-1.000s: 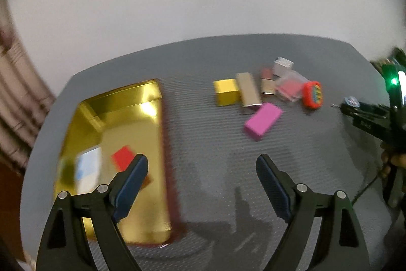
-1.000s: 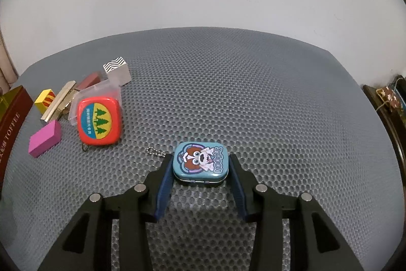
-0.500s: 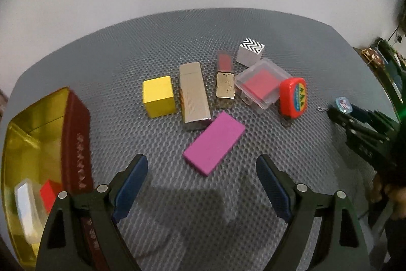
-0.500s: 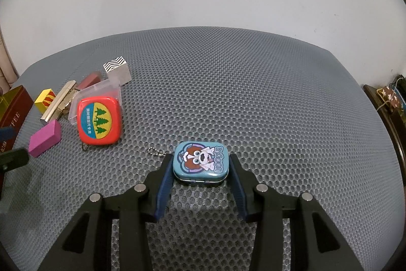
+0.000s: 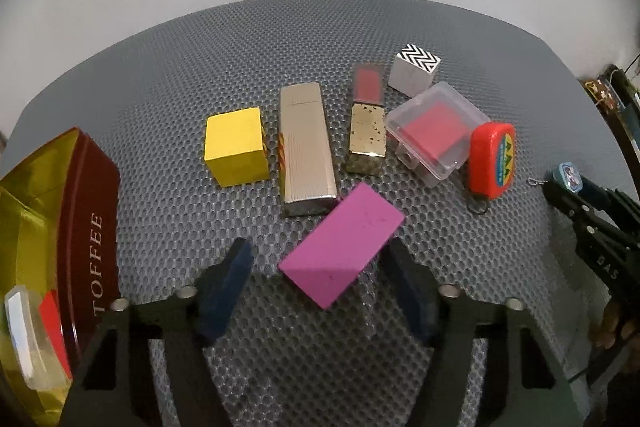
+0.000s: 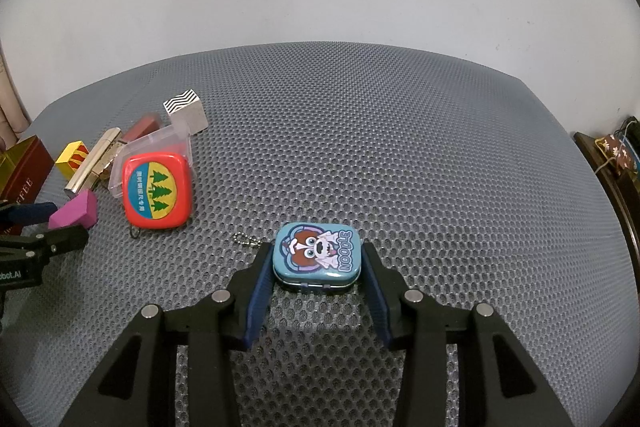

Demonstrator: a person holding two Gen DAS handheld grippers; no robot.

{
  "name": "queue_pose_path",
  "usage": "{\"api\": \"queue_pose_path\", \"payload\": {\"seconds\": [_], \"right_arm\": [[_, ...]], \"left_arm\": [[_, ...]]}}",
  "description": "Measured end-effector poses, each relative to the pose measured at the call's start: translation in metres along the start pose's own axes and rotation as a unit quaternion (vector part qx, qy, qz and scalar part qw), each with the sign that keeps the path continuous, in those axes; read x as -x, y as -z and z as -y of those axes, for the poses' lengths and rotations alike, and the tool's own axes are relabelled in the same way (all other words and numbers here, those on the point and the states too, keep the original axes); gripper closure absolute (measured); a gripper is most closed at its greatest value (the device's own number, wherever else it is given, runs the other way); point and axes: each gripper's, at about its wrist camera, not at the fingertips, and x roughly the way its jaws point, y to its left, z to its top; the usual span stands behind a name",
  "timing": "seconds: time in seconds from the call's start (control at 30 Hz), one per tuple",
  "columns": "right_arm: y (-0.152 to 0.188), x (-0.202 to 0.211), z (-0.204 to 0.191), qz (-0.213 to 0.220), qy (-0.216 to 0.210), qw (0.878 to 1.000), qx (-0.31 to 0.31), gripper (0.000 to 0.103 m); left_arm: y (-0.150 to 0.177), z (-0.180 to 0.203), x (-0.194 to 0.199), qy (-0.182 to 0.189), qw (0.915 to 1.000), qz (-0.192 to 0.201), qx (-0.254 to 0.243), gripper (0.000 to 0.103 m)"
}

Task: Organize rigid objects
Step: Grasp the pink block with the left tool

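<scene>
A pink block (image 5: pixel 342 243) lies on the grey mesh mat, between the open fingers of my left gripper (image 5: pixel 320 267), which straddle its near end without touching it. Beyond it lie a yellow cube (image 5: pixel 236 145), a silver lighter (image 5: pixel 306 147), a gold and red lipstick (image 5: pixel 367 123), a zigzag cube (image 5: pixel 416 69), a clear case (image 5: pixel 436 131) and a red tape measure (image 5: pixel 491 159). My right gripper (image 6: pixel 316 267) is shut on a blue Noodle tin (image 6: pixel 318 257) resting on the mat.
A gold-lined toffee tin (image 5: pixel 96 227) stands open at the left, holding a red piece and a clear piece. The pink block (image 6: pixel 76 211) and the tape measure (image 6: pixel 157 190) show at the left of the right wrist view. Dark furniture (image 6: pixel 616 163) sits past the mat's right edge.
My left gripper swung from the toffee tin to the right and forward to the pink block, and its fingers have narrowed around it. The right gripper and blue tin stayed still.
</scene>
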Motion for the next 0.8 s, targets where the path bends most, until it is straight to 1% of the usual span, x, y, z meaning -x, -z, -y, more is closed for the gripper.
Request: {"api": "queue_pose_path", "payload": {"seconds": [0.03, 0.07, 0.1, 0.2, 0.27, 0.4, 0.47, 0.5, 0.63, 0.67, 0.7, 0.73, 0.8], "right_arm": [[0.0, -0.001, 0.001, 0.0, 0.0, 1.0, 0.0, 0.059], [0.0, -0.001, 0.002, 0.0, 0.0, 1.0, 0.0, 0.059], [-0.001, -0.001, 0.002, 0.0, 0.0, 1.0, 0.0, 0.059], [-0.001, -0.002, 0.003, 0.0, 0.0, 1.0, 0.0, 0.059], [-0.001, -0.004, 0.004, 0.0, 0.0, 1.0, 0.0, 0.059], [-0.002, -0.005, 0.006, 0.0, 0.0, 1.0, -0.001, 0.059], [-0.002, -0.005, 0.006, 0.0, 0.0, 1.0, -0.001, 0.059], [-0.002, -0.006, 0.006, 0.0, 0.0, 1.0, 0.0, 0.059], [-0.003, -0.007, 0.009, 0.0, -0.001, 1.0, -0.001, 0.059], [-0.002, -0.008, 0.009, 0.0, -0.001, 1.0, -0.001, 0.059], [-0.003, -0.009, 0.012, 0.0, -0.001, 1.0, -0.001, 0.059], [-0.002, -0.009, 0.013, 0.0, -0.001, 1.0, -0.001, 0.059], [-0.002, -0.009, 0.014, 0.0, -0.001, 1.0, -0.001, 0.059]], "left_arm": [[0.003, 0.001, 0.002, 0.005, 1.0, 0.001, 0.0, 0.052], [0.006, 0.002, 0.005, 0.009, 1.0, 0.002, 0.001, 0.055], [0.008, 0.003, 0.007, 0.011, 0.9999, 0.003, 0.0, 0.061], [0.019, 0.008, 0.014, 0.019, 0.9998, 0.004, 0.0, 0.072], [0.026, 0.012, 0.019, 0.027, 0.9996, 0.004, 0.005, 0.073], [0.028, 0.018, 0.021, 0.037, 0.9993, 0.002, 0.007, 0.072], [0.024, 0.018, 0.02, 0.045, 0.9989, -0.002, 0.01, 0.065], [0.023, 0.019, 0.019, 0.042, 0.999, -0.003, 0.013, 0.06], [0.018, 0.02, 0.016, 0.033, 0.9992, -0.001, 0.022, 0.06], [0.017, 0.021, 0.015, 0.032, 0.9992, -0.001, 0.024, 0.061], [0.017, 0.022, 0.015, 0.024, 0.9994, 0.003, 0.024, 0.066], [0.017, 0.023, 0.015, 0.019, 0.9996, 0.004, 0.023, 0.074], [0.017, 0.025, 0.016, 0.015, 0.9996, 0.004, 0.022, 0.076]]}}
